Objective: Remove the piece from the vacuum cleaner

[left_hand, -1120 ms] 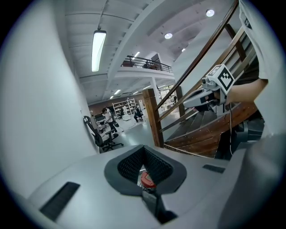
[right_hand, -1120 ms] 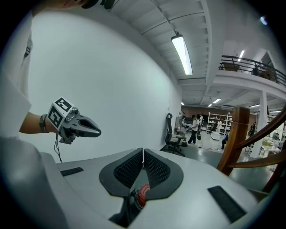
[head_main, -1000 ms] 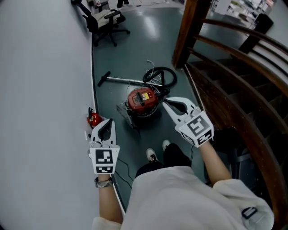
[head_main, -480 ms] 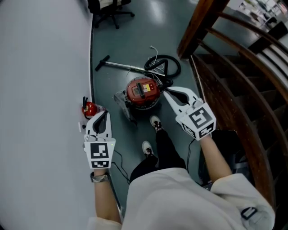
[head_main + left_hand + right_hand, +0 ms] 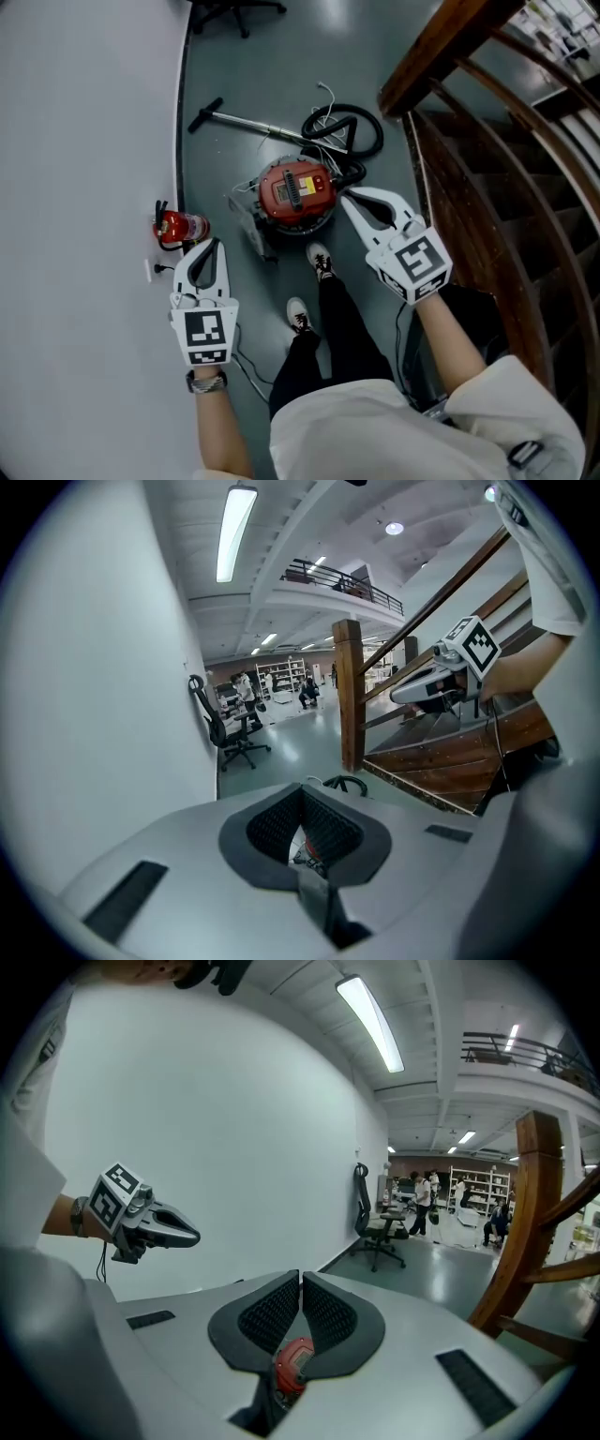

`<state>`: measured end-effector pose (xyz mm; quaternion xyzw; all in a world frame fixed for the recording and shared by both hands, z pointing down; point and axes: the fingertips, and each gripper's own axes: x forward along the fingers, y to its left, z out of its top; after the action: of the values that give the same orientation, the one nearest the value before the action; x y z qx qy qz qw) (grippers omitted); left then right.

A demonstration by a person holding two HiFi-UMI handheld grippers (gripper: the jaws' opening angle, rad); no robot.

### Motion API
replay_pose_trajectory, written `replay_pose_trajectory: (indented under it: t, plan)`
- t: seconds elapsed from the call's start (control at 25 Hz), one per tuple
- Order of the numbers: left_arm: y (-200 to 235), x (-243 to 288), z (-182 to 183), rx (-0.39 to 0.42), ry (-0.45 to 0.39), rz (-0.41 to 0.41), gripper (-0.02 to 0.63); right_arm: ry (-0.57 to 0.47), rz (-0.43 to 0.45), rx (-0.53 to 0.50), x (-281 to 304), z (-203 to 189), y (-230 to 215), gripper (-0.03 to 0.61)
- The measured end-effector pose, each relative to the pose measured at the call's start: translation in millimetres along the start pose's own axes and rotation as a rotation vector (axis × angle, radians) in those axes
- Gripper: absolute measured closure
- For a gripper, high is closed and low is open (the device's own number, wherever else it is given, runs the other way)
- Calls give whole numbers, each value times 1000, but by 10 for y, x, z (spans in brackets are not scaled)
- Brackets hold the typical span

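A red canister vacuum cleaner (image 5: 296, 192) stands on the grey floor, with its black hose (image 5: 345, 131) coiled behind it and a metal wand (image 5: 246, 125) lying to the far left. My left gripper (image 5: 215, 245) is shut and empty, to the vacuum's near left, above the floor. My right gripper (image 5: 345, 199) is shut and empty too, with its tips just right of the red body. In the right gripper view the vacuum (image 5: 292, 1363) shows below the closed jaws (image 5: 301, 1275). The left gripper view looks past its closed jaws (image 5: 302, 787) towards the hose (image 5: 345, 784).
A white wall (image 5: 75, 141) runs along the left, with a red fire extinguisher (image 5: 173, 228) at its foot. A wooden staircase (image 5: 487, 159) with a post (image 5: 349, 691) borders the right. The person's shoes (image 5: 322, 260) are just before the vacuum. An office chair (image 5: 225, 728) stands further back.
Both grippers have sunk lower towards the floor and stayed shut. The person has stepped forward, one foot now close to the vacuum, which sits nearer in view.
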<state>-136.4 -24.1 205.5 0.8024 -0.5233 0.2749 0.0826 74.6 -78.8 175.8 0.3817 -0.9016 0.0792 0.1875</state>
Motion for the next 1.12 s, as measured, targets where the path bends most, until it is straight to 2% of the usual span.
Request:
replay_pose_trajectory:
  t: [0.12, 0.28, 0.52, 0.8, 1.12]
  plan:
    - [18, 248, -281, -36, 21, 9, 615, 34, 38, 26, 303, -299, -4, 548]
    - [4, 573, -653, -72, 62, 5, 615, 95, 42, 66, 681, -702, -83, 546]
    - [-23, 952, -1102, -191, 128, 50, 615, 167, 64, 152, 1139, -1253, -145, 546]
    - [-206, 1372, -1657, -263, 160, 15, 615, 242, 141, 146, 1538, -1733, -88, 546]
    - [-350, 1826, -2147, -341, 155, -5, 615, 283, 149, 175, 1921, -2361, -201, 547]
